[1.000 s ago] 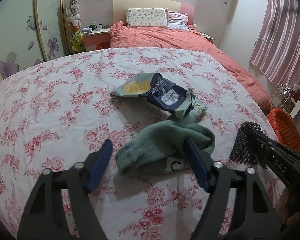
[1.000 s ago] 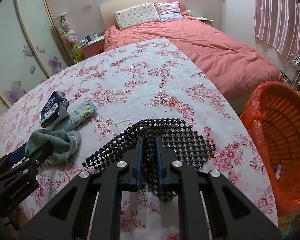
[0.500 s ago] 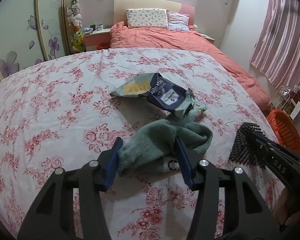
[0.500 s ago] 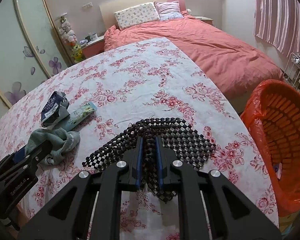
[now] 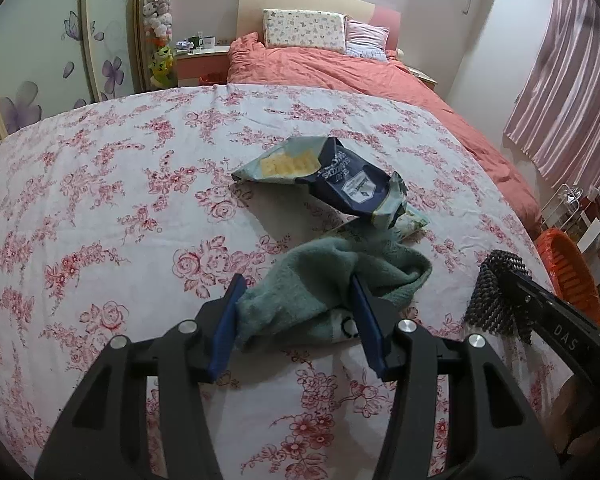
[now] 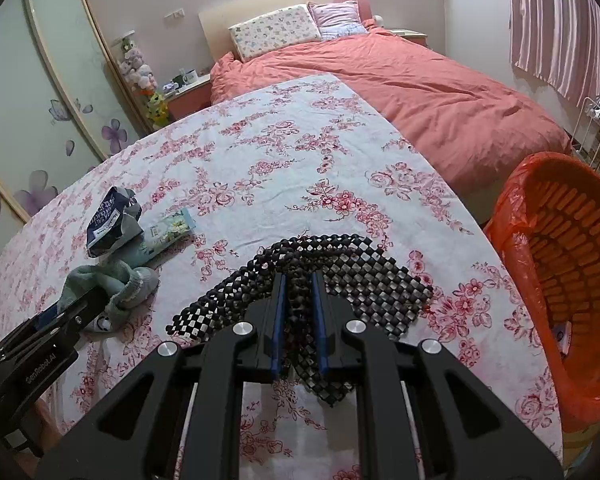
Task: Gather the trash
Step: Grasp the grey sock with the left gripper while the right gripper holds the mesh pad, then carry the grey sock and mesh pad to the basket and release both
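A green sock (image 5: 320, 284) lies crumpled on the floral sheet (image 5: 120, 200). My left gripper (image 5: 298, 300) has its jaws close on both sides of the sock, touching it. A dark blue snack bag (image 5: 340, 184) and a pale green wrapper (image 5: 408, 226) lie just beyond it. My right gripper (image 6: 299, 292) is shut on a black beaded mat (image 6: 340, 264), which rests on the sheet. The sock (image 6: 116, 284), bag (image 6: 110, 226) and wrapper (image 6: 170, 230) show at left in the right wrist view.
An orange basket lined with an orange bag (image 6: 560, 264) stands off the sheet's right edge; it also shows in the left wrist view (image 5: 568, 268). A red duvet (image 6: 420, 92) and pillows lie beyond. Wardrobe doors (image 5: 40, 52) stand at left, pink curtains (image 5: 572, 80) at right.
My left gripper's jaws have narrowed around the green sock, from wide open to pressing its sides. The right gripper and the mat have stayed put.
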The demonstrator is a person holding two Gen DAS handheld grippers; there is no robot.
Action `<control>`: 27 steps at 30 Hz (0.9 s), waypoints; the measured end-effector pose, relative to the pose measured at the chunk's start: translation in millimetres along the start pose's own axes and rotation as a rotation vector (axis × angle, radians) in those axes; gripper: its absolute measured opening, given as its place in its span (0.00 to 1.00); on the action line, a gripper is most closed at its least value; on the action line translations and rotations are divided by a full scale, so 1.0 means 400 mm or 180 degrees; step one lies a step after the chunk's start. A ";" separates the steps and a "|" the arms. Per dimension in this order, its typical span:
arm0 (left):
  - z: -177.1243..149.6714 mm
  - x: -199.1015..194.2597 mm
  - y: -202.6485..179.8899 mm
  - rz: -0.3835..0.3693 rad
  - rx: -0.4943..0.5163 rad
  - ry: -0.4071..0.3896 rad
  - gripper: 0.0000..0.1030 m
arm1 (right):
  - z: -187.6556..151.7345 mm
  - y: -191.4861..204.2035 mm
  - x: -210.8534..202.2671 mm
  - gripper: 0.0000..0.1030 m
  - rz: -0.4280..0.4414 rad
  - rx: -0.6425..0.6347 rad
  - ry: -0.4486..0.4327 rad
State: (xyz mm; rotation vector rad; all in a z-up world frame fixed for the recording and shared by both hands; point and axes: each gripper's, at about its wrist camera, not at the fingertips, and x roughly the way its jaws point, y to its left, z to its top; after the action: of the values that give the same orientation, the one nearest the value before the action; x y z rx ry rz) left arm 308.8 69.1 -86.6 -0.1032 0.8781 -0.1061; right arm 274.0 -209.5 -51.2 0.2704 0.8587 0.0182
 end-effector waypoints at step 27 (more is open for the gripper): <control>-0.013 -0.036 -0.030 -0.0144 0.0153 -0.0111 0.19 | -0.006 -0.016 -0.030 0.09 0.0116 0.0005 -0.0050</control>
State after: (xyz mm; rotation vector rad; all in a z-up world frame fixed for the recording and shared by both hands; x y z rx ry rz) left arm 295.2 59.1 -77.4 -0.0798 0.8380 -0.1671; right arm 264.0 -216.5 -45.3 0.2873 0.8381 0.0494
